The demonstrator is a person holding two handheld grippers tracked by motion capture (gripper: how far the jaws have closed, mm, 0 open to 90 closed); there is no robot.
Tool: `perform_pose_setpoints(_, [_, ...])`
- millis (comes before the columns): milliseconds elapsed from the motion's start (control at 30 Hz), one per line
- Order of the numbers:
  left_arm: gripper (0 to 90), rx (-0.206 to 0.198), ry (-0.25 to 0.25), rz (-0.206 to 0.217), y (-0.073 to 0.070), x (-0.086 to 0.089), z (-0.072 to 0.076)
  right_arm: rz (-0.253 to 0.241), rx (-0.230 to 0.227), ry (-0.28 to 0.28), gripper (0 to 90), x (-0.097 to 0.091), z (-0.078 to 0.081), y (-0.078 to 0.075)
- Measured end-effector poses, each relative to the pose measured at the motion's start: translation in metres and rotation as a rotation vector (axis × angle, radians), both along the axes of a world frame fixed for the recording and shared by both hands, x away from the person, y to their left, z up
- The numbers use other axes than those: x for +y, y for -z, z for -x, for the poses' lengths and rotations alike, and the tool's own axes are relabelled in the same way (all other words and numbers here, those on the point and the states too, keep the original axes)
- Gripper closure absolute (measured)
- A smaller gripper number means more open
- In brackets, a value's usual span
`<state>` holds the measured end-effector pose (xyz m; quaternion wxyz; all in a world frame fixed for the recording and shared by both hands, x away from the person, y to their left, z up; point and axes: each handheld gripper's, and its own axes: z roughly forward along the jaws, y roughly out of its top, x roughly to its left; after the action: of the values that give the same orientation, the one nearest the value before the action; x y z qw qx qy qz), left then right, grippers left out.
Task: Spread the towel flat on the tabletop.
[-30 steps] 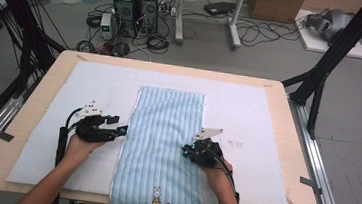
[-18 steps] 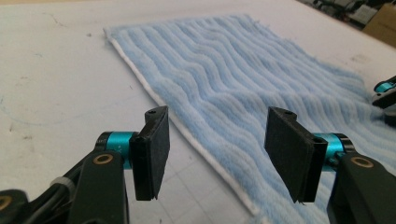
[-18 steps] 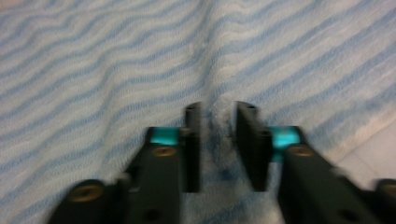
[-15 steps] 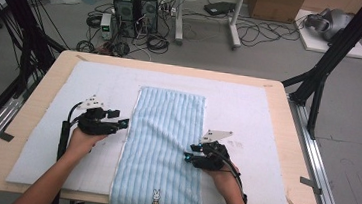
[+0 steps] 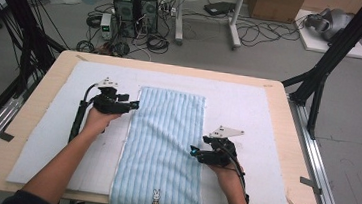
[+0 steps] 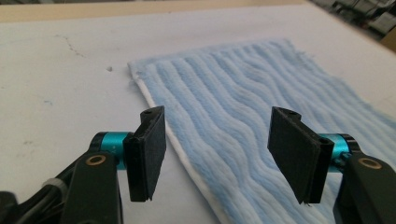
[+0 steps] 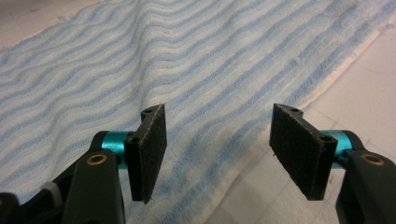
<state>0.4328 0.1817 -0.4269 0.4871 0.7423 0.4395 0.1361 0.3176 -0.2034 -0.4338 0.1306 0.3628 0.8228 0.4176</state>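
Both tongs, left (image 5: 132,106) and right (image 5: 194,151), gape wide at the towel (image 5: 161,150): soft, light, floppy, best pinched along its long edges.

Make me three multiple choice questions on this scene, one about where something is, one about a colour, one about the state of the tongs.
1. Where is the left tongs?
A. at the towel's left edge, far half
B. on the bunny picture
C. off the table

2. What colour are the towel's stripes?
A. red and black
B. light blue and white
C. green and yellow

3. How do the right tongs stand?
A. shut on the towel
B. open, nothing between the jaws
C. shut on a cable

Answers: 1 A, the high view shows them beside the left hem. 2 B, the pale blue ribs show in all views. 3 B, the right gripper view shows a wide gap.
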Motion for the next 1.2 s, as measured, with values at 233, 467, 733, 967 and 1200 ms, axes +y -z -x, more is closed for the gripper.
perform_pose_setpoints(233, [42.4,0.016,-0.071,-0.083,0.014,-0.013,-0.023,0.005,0.004,-0.002,35.7,0.0,-0.001,0.001])
perform_pose_setpoints(467, [47.7,0.013,-0.053,-0.219,0.024,-0.028,-0.031,0.007,0.01,0.005,35.6,0.0,-0.002,0.002])
perform_pose_setpoints(733, [84.9,-0.004,-0.094,-0.243,0.023,-0.03,-0.031,0.017,0.004,0.006,35.1,0.002,-0.003,0.003])
perform_pose_setpoints(967, [42.7,0.034,-0.123,-0.191,0.022,-0.017,-0.029,0.026,-0.02,0.067,40.1,0.002,-0.012,0.002])
perform_pose_setpoints(1200, [40.2,0.056,-0.075,-0.112,0.012,-0.001,-0.019,0.06,-0.037,0.188,52.8,-0.002,-0.058,-0.003])
